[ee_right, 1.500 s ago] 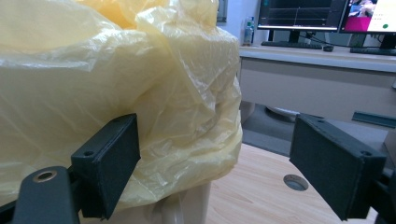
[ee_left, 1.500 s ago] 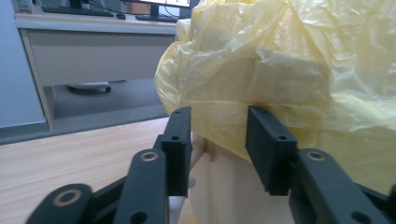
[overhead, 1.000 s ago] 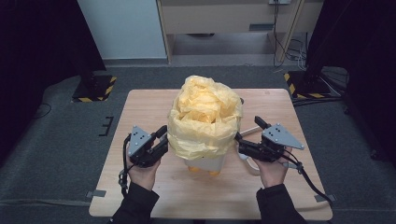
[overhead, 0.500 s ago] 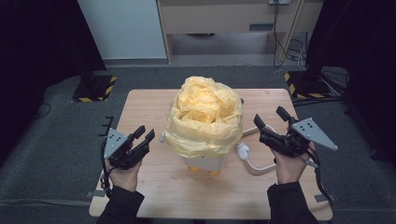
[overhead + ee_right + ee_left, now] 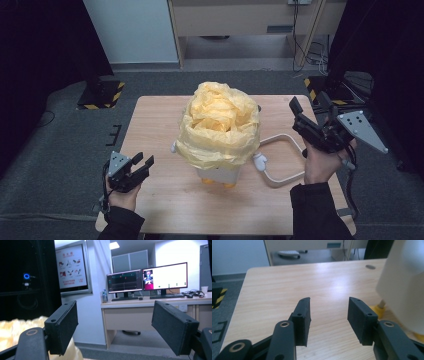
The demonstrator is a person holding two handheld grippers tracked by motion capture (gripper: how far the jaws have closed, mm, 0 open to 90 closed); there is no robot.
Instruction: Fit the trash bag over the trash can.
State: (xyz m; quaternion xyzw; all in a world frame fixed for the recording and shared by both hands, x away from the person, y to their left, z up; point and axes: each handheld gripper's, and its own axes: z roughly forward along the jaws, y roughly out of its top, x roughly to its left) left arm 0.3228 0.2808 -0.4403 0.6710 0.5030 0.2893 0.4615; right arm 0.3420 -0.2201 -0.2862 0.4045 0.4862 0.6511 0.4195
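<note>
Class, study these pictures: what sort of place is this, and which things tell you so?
Probably a lab or office workroom set up for recording. A desk with two lit monitors stands behind, hazard-striped stand bases flank the wooden table, and black curtains screen the sides.

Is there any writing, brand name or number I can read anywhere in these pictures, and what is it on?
No text here can be read.
Wall poster: a red heading and red captions under small drawings, too small and blurred to quote.
Two monitors on the desk: graphs and windows, any lettering too small.
Yellow bag, small white bin, both grippers and table: no writing visible.
</note>
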